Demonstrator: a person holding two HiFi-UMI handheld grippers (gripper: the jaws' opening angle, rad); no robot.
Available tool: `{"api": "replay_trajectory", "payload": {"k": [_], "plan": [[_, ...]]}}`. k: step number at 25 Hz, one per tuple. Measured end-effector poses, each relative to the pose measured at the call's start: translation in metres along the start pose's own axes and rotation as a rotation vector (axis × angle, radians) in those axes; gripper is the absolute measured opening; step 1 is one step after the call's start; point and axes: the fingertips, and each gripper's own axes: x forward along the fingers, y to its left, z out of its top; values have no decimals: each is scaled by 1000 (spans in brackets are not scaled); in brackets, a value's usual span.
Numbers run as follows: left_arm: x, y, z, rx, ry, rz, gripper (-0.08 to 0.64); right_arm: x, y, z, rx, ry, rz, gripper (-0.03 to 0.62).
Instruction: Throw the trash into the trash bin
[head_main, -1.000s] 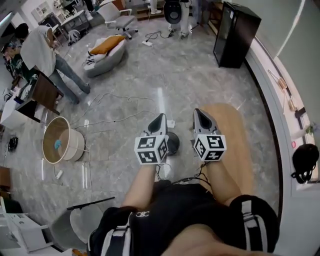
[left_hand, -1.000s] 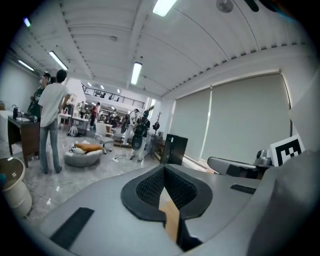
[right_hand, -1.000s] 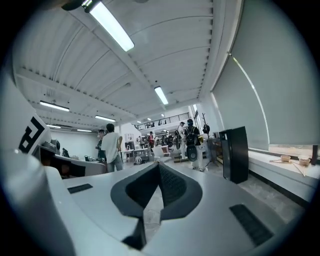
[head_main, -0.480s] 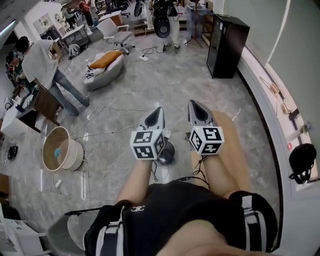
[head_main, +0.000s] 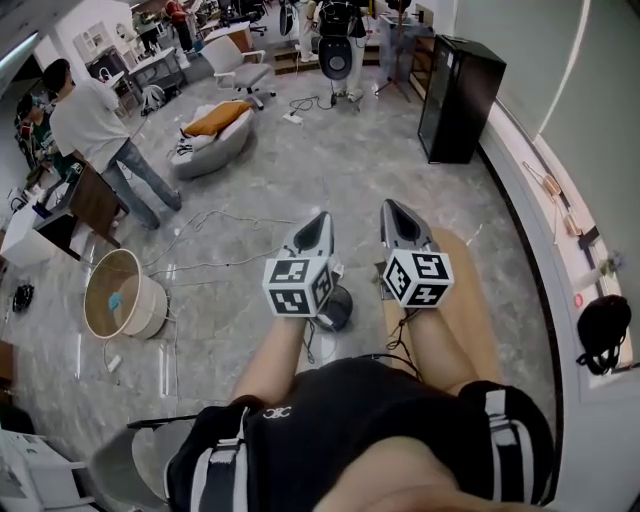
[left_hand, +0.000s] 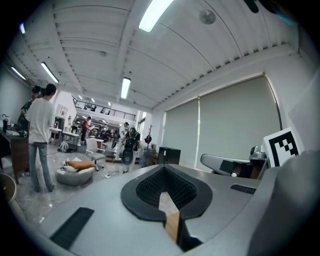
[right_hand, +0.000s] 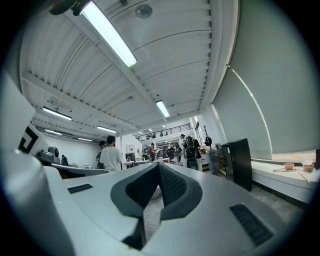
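Looking down in the head view, the left gripper and right gripper pointed level, side by side, the right one over a tan surface. The likely trash bin, a round open tub, stood on the floor well apart to the left, past loose cables. No trash could be identified.

Left gripper view: the fingers were pressed together with nothing between them.

Right gripper view: the fingers were likewise together and empty.

Probable faults were reaching the bin with nothing to drop, or snagging the cables on the way.
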Motion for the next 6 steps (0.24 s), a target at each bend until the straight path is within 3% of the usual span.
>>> {"api": "replay_trajectory", "payload": {"k": [6], "plan": [[-10, 30, 8, 1, -17, 3, 5, 13, 24, -3, -20, -9, -7, 11]]}}
